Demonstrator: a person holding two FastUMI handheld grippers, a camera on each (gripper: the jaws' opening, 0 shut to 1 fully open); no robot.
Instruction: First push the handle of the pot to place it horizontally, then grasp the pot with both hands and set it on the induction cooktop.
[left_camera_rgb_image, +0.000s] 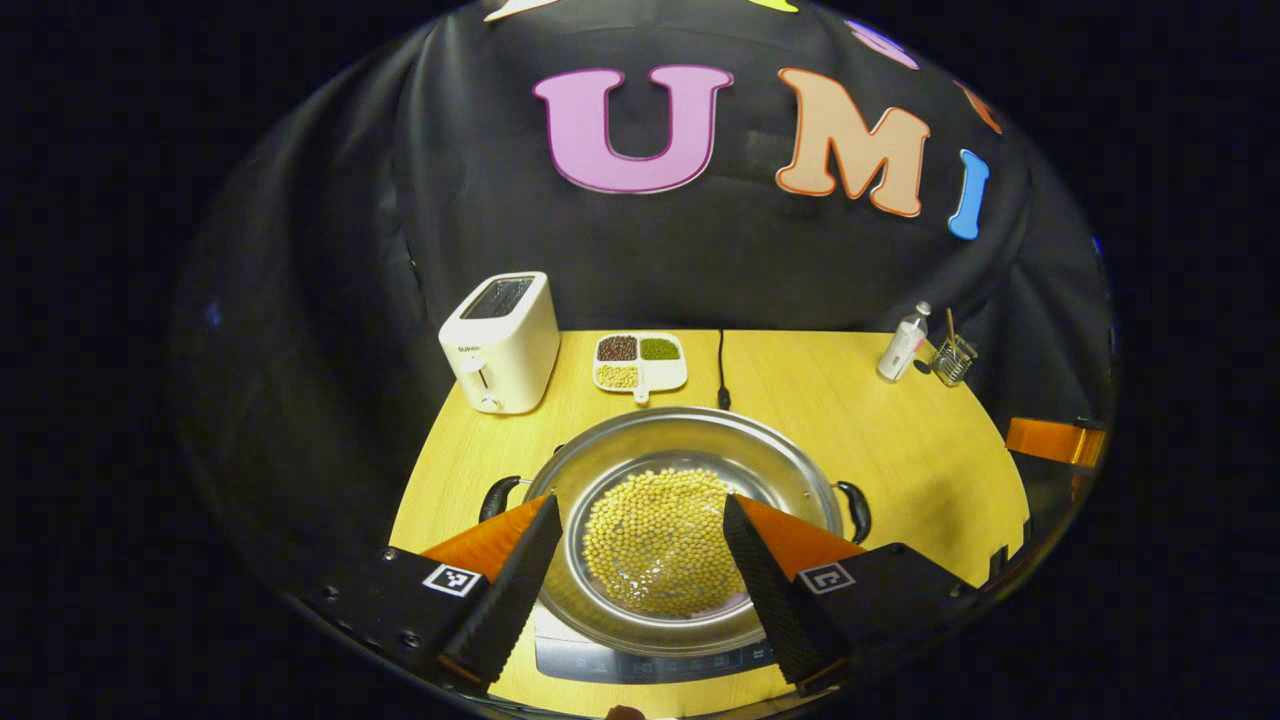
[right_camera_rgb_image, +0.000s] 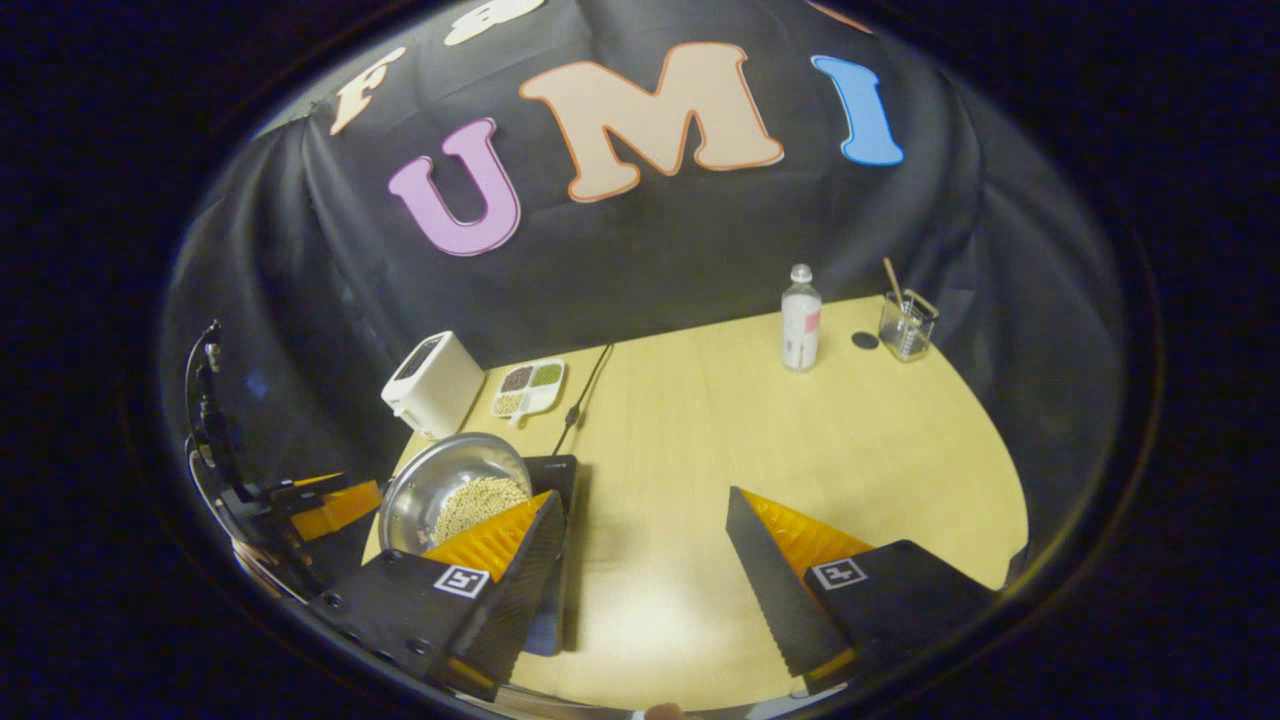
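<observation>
Left gripper view: pot (left_camera_rgb_image: 690, 480) handles sideways.

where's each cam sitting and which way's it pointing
Left gripper view: rides the left gripper, above the table's near edge, facing the back wall over the pot of beans on the cooktop; its own open fingers show.
Right gripper view: rides the right gripper, over bare table right of the pot, angled leftward; its own open fingers show.
Shared: pot, toaster, divided dish, bottle.

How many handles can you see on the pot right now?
2: pot has a left handle and a right handle, at opposite rim sides, horizontal.
</observation>
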